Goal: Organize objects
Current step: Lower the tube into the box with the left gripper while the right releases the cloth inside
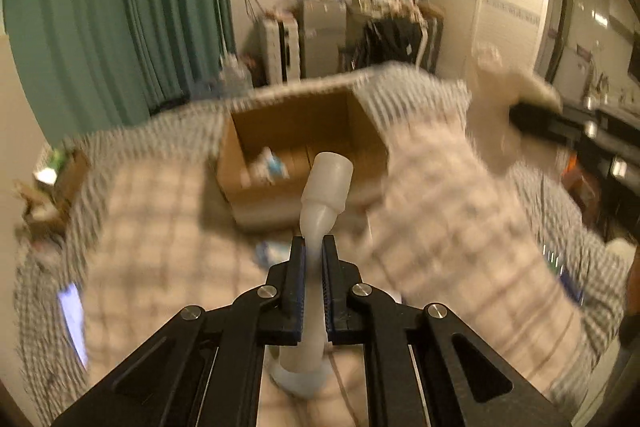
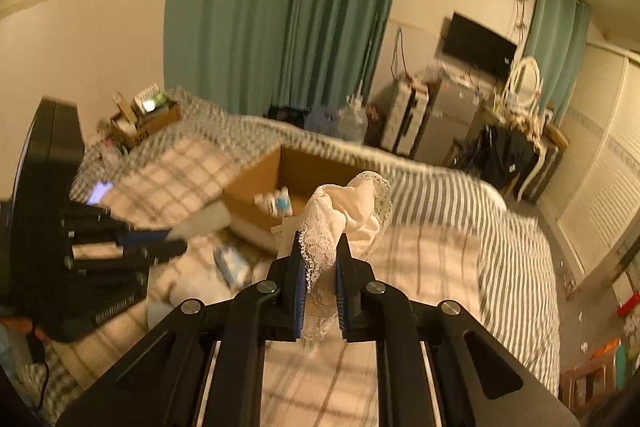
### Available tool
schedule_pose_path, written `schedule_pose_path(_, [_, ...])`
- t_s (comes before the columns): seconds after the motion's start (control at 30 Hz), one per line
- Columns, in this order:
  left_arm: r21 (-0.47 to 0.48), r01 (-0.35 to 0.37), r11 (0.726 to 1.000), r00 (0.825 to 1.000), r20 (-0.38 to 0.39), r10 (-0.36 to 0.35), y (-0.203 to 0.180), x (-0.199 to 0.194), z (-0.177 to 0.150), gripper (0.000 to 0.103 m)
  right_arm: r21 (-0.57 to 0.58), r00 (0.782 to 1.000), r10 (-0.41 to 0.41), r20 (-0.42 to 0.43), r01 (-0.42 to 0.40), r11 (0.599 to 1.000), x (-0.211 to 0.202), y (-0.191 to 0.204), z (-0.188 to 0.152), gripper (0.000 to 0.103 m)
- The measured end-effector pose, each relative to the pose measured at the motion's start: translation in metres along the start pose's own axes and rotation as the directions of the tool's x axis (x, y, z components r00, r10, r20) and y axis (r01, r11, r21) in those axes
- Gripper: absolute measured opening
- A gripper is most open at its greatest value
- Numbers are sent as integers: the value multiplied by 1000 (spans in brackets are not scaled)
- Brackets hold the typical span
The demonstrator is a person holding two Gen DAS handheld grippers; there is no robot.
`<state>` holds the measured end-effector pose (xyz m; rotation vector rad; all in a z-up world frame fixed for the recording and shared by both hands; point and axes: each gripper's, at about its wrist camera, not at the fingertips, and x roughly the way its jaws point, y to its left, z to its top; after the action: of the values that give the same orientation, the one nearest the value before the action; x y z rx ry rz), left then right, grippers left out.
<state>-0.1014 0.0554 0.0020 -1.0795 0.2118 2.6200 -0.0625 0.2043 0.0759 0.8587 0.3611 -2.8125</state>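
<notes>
My left gripper (image 1: 313, 241) is shut on a whitish plastic tube-shaped bottle (image 1: 325, 187) and holds it above the bed, in front of an open cardboard box (image 1: 256, 187). The box holds small bottles (image 1: 272, 165). My right gripper (image 2: 320, 241) is shut on a white lace cloth (image 2: 344, 211) and holds it up near the same box (image 2: 256, 199). The left gripper also shows in the right wrist view (image 2: 172, 241), at the left of the box. The right gripper with the cloth shows blurred at the right of the left wrist view (image 1: 516, 87).
The box stands on a bed with a checked and striped cover (image 2: 440, 259). A blue-white packet (image 2: 232, 265) lies on the bed before the box. A lit phone (image 2: 99, 193) lies at the left. Green curtains (image 2: 280, 7), shelves and a TV (image 2: 478, 45) stand behind.
</notes>
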Motion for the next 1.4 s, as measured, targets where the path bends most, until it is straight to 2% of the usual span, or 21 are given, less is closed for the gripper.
schedule_pose_path(0.07, [-6, -14, 1000, 999, 44, 14, 8, -7, 28, 6, -2, 999, -25, 29, 25, 1000, 0, -3, 20, 11])
schedule_pose_path(0.2, [-29, -29, 999, 996, 86, 31, 22, -9, 82, 5, 12, 998, 25, 59, -26, 1000, 11, -18, 68, 11])
schedule_pose_path(0.37, [-47, -53, 997, 994, 89, 57, 43, 21, 139, 5, 24, 997, 66, 43, -67, 997, 50, -38, 126, 11])
schedule_pose_path(0.47, [-58, -56, 997, 995, 77, 61, 53, 47, 155, 5, 22, 997, 74, 13, -74, 997, 87, -46, 146, 11])
schedule_pose_path(0.6, [-22, -102, 995, 993, 50, 103, 55, 99, 157, 5, 25, 995, 90, -48, -89, 996, 143, -50, 142, 9])
schedule_pose_path(0.83, [-19, -60, 998, 996, -69, 59, 58, 187, 134, 5, 72, 972, 135, -192, -123, 990, 249, -54, 92, 8])
schedule_pose_path(1.0, [-4, -31, 1000, 993, -118, 30, 56, 227, 117, 6, 97, 956, 172, -238, -153, 983, 293, -60, 63, 8])
schedule_pose_path(1.1, [-7, -49, 999, 990, -136, 47, 56, 238, 112, 14, 127, 956, 184, -227, -158, 979, 303, -69, 55, 15])
schedule_pose_path(1.17, [-17, -53, 998, 989, -141, 50, 57, 238, 114, 25, 141, 963, 181, -202, -154, 978, 301, -75, 57, 38])
schedule_pose_path(1.23, [-25, -51, 998, 990, -132, 48, 58, 233, 116, 31, 152, 970, 177, -167, -152, 977, 291, -82, 59, 51])
schedule_pose_path(1.3, [-21, -72, 997, 992, -110, 69, 59, 221, 120, 55, 160, 976, 165, -141, -142, 977, 277, -82, 65, 57])
schedule_pose_path(1.33, [-22, -85, 996, 992, -90, 83, 60, 212, 120, 72, 163, 979, 157, -130, -135, 977, 269, -84, 69, 57])
schedule_pose_path(1.37, [-25, -96, 995, 993, -68, 94, 60, 201, 120, 79, 166, 981, 149, -121, -128, 978, 260, -86, 71, 58])
schedule_pose_path(1.4, [-29, -104, 994, 993, -51, 102, 60, 189, 120, 80, 169, 984, 138, -113, -118, 979, 249, -88, 74, 60])
